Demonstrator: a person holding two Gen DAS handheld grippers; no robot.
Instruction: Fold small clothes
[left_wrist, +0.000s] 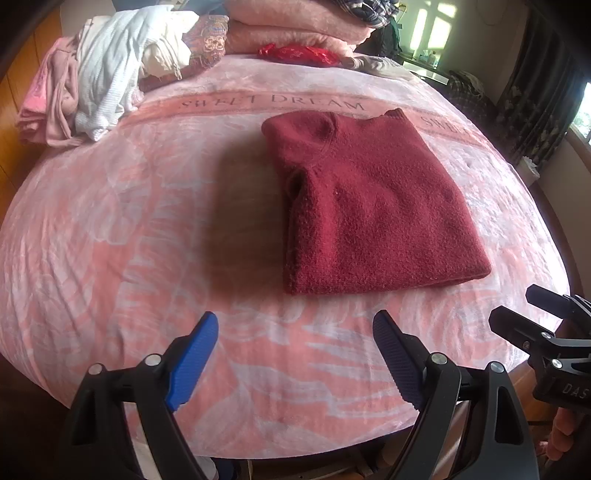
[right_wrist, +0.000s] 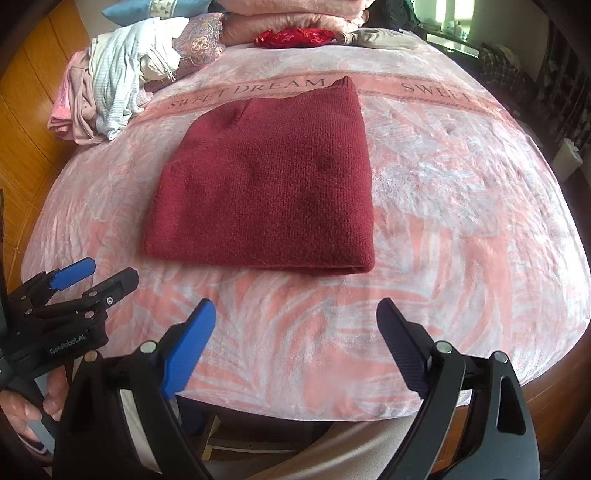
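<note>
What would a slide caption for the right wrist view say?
Open right gripper hovers before a folded maroon sweater on a pink blanket.

Daylit, fairly bright; blown-out glare at window (left_wrist: 430, 27) upper right. Soft dark shadow on bedspread (left_wrist: 110, 229) left of sweater (left_wrist: 373, 206). Strong fisheye bending, black vignette at corners. Focus mostly sharp.

The dark red fuzzy sweater (left_wrist: 373, 206) is folded into a neat block. It lies flat in the middle of the pink bed (left_wrist: 110, 229).
</note>
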